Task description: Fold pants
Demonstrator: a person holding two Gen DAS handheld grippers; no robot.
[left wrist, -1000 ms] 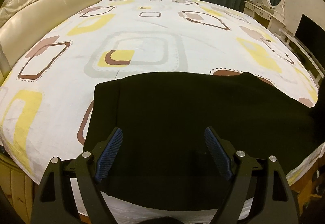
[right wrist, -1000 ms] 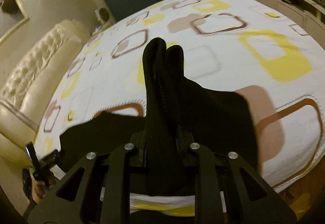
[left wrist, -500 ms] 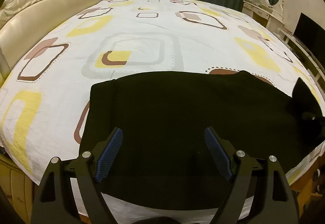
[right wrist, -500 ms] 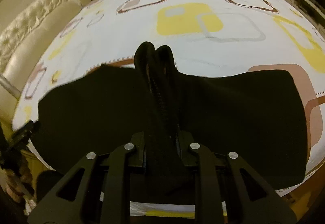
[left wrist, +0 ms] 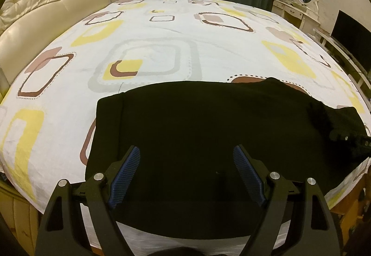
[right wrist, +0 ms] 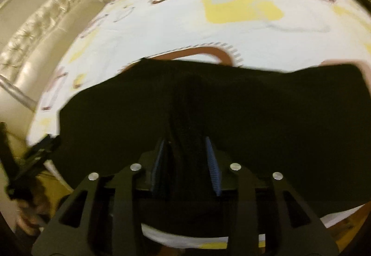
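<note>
step: laying folded end down | R gripper fingers just opening, black pants fold between, pads look clear | L gripper fingers wide, empty, above pants on bed | next: pull R clear, smooth fold

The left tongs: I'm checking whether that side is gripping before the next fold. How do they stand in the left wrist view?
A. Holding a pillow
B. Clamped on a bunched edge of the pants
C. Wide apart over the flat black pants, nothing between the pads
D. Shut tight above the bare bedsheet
C: the left tongs stand wide apart above the black pants lying flat on the patterned bedsheet, with no cloth pinched between the blue pads.
</note>
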